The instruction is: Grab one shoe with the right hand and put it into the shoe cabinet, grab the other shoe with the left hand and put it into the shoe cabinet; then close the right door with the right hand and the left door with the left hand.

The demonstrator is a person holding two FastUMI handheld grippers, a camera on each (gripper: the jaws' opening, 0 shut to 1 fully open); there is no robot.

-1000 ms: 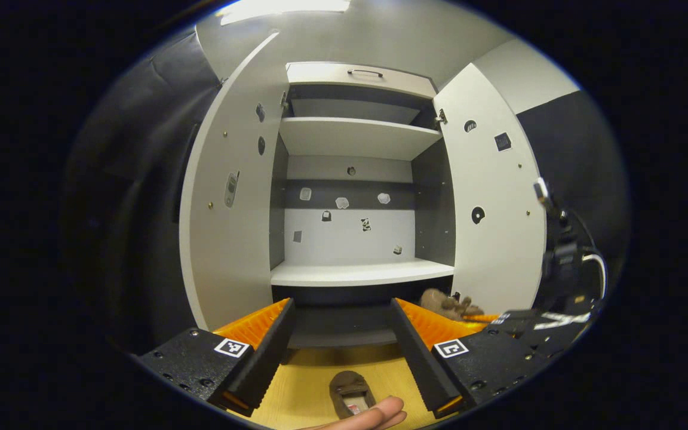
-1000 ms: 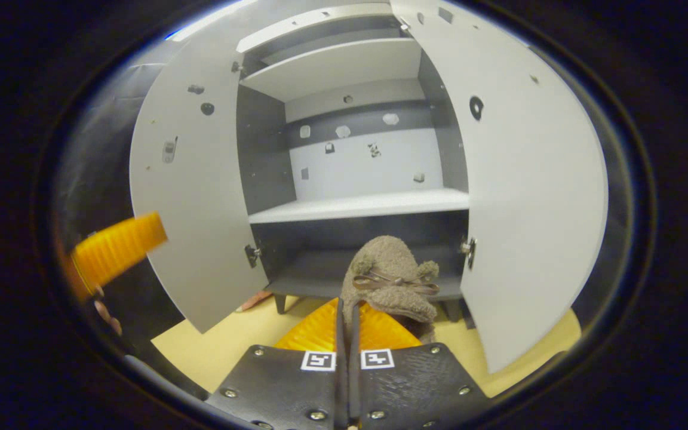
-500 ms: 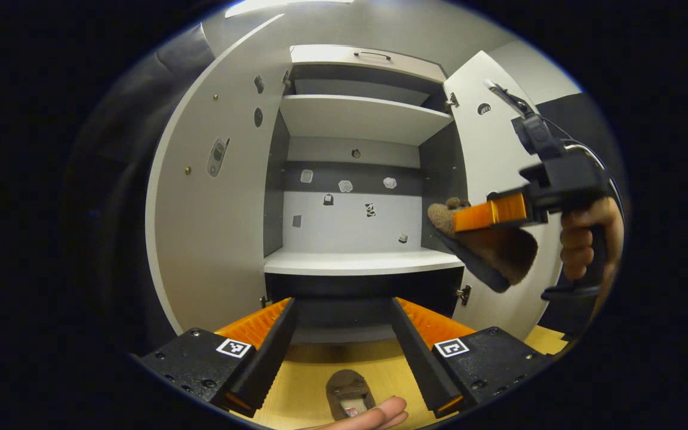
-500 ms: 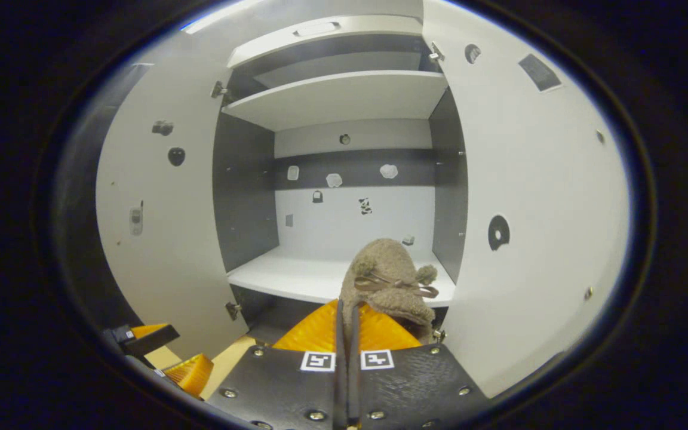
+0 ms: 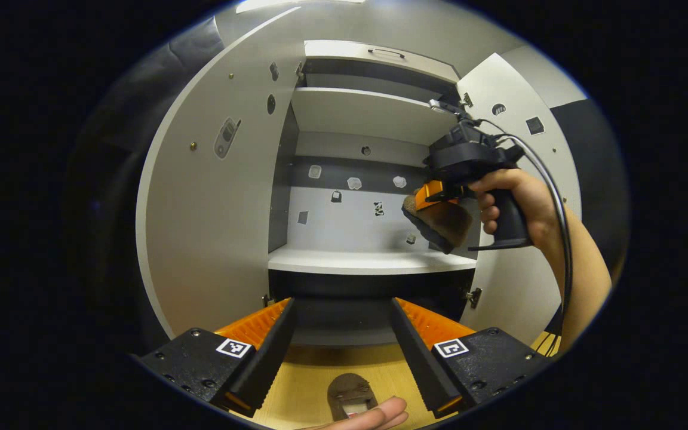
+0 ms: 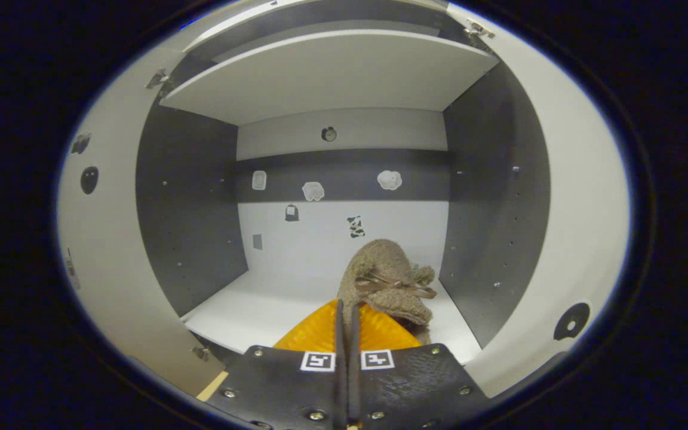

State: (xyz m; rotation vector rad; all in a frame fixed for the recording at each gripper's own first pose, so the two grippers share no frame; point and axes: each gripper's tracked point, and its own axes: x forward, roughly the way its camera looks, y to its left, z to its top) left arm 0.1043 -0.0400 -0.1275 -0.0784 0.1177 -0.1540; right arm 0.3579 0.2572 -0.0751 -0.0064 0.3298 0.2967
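My right gripper (image 6: 347,310) pinches the soft, light, fuzzy brown slipper (image 6: 389,280) by its thin heel edge above the cabinet's white middle shelf (image 6: 260,310), toe drooping, while my left gripper (image 5: 341,322) gapes empty over the other brown slipper (image 5: 350,394) on the yellow floor (image 5: 308,382).

A fuzzy brown shoe (image 6: 390,280) with a bow hangs pinched over the white middle shelf (image 6: 272,307) of the open cabinet (image 5: 212,197). The other shoe (image 5: 350,394) lies on the yellow floor (image 5: 308,382).
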